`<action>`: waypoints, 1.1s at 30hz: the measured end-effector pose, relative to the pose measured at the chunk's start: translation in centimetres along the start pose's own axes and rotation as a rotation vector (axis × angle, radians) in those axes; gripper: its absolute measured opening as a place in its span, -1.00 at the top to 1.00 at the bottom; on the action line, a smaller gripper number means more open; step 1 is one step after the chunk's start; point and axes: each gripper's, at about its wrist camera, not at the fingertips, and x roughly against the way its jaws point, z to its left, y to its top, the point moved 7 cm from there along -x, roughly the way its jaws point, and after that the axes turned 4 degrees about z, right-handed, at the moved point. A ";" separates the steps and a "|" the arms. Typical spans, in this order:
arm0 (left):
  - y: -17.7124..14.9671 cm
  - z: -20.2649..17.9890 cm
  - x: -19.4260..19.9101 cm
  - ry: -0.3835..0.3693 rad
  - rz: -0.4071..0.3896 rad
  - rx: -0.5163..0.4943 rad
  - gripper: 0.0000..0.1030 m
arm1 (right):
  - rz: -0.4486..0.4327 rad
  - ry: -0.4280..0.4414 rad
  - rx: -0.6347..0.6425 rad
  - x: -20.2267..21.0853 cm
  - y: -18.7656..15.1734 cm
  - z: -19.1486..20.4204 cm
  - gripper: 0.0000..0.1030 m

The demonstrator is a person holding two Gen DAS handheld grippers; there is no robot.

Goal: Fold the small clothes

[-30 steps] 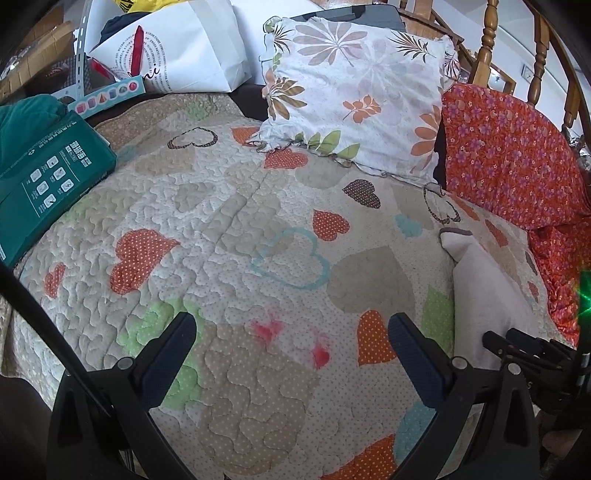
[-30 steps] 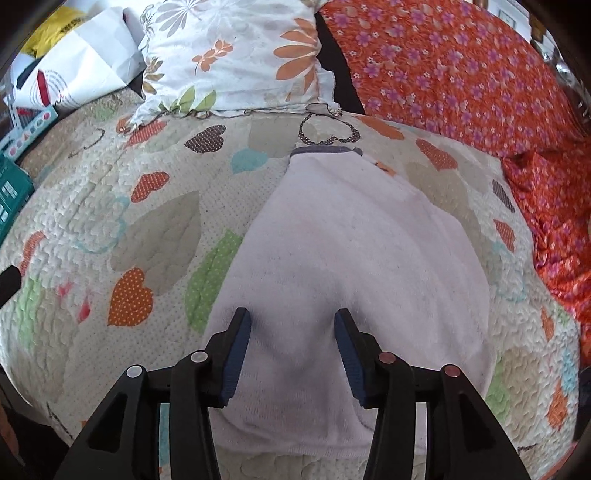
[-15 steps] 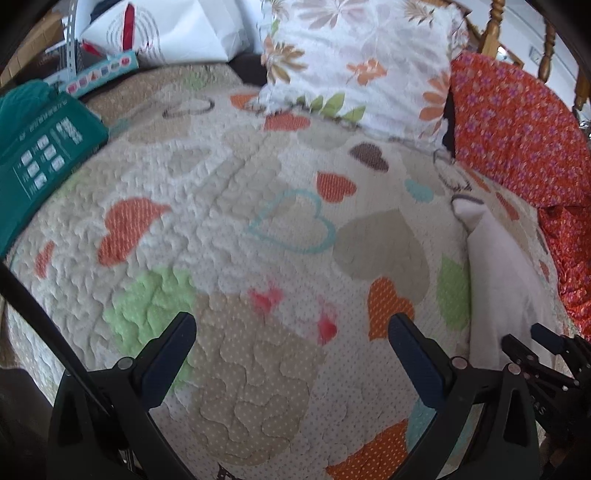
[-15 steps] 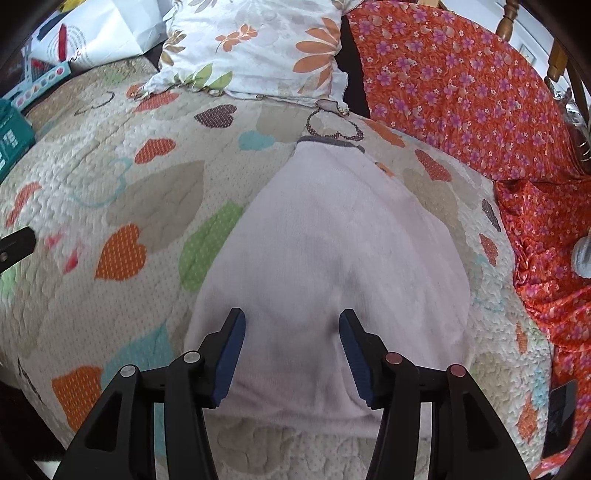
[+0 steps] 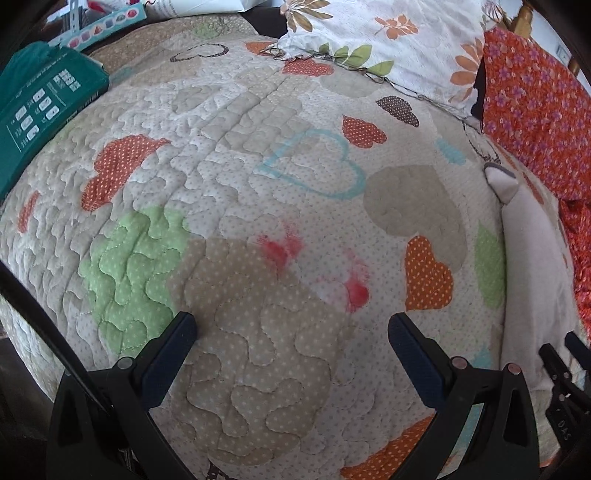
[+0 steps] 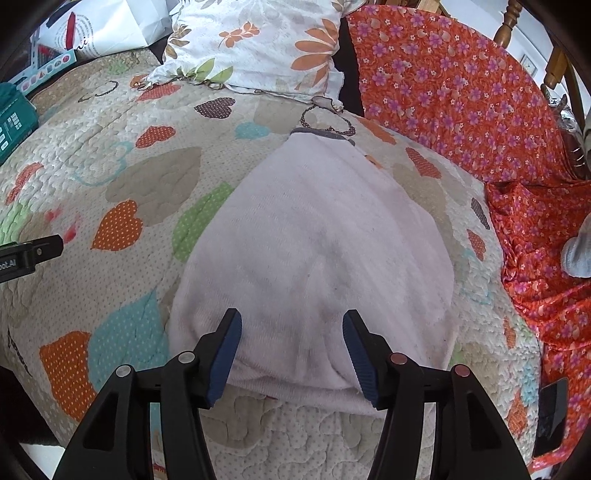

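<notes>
A pale pink folded garment [image 6: 314, 251] with a grey trim at its far end lies flat on the heart-patterned quilt [image 6: 110, 155]. My right gripper [image 6: 291, 325] is open, its blue-padded fingers just above the garment's near edge, holding nothing. In the left wrist view the garment [image 5: 528, 266] shows as a strip at the far right. My left gripper [image 5: 291, 328] is wide open over bare quilt [image 5: 221, 184], to the left of the garment, holding nothing.
A floral pillow [image 6: 266, 40] and an orange flowered cloth [image 6: 461, 103] lie at the back and right. A green box [image 5: 40, 110] sits at the left edge. A white bag [image 6: 107, 29] stands behind. A dark phone [image 6: 550, 417] lies at the right front.
Both grippers have drawn back toward the near edge of the bed. The right gripper's fingers have opened a little wider over the garment's near edge. The garment has not moved.
</notes>
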 end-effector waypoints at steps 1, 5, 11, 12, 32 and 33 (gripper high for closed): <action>-0.1 -0.1 -0.1 0.011 -0.001 -0.009 -1.00 | -0.001 -0.002 0.004 0.0 -0.2 0.0 -0.20; -0.3 -0.4 -0.6 0.066 -0.013 -0.050 -1.00 | 0.000 -0.007 0.009 0.1 -0.6 -0.1 -0.24; -0.6 -0.7 -0.9 0.129 -0.023 -0.079 -1.00 | 0.000 -0.002 0.008 0.2 -1.1 -0.4 -0.27; -0.6 -0.7 -0.9 0.131 -0.027 -0.073 -1.00 | -0.002 -0.002 0.010 0.3 -1.3 -0.4 -0.28; -2.9 -3.1 7.1 0.203 -0.217 -0.146 -1.00 | -0.056 0.033 -0.059 3.6 -6.0 -4.0 -0.34; -3.3 -3.6 7.4 0.211 -0.205 -0.165 -1.00 | -0.060 0.043 -0.071 3.6 -6.1 -4.2 -0.35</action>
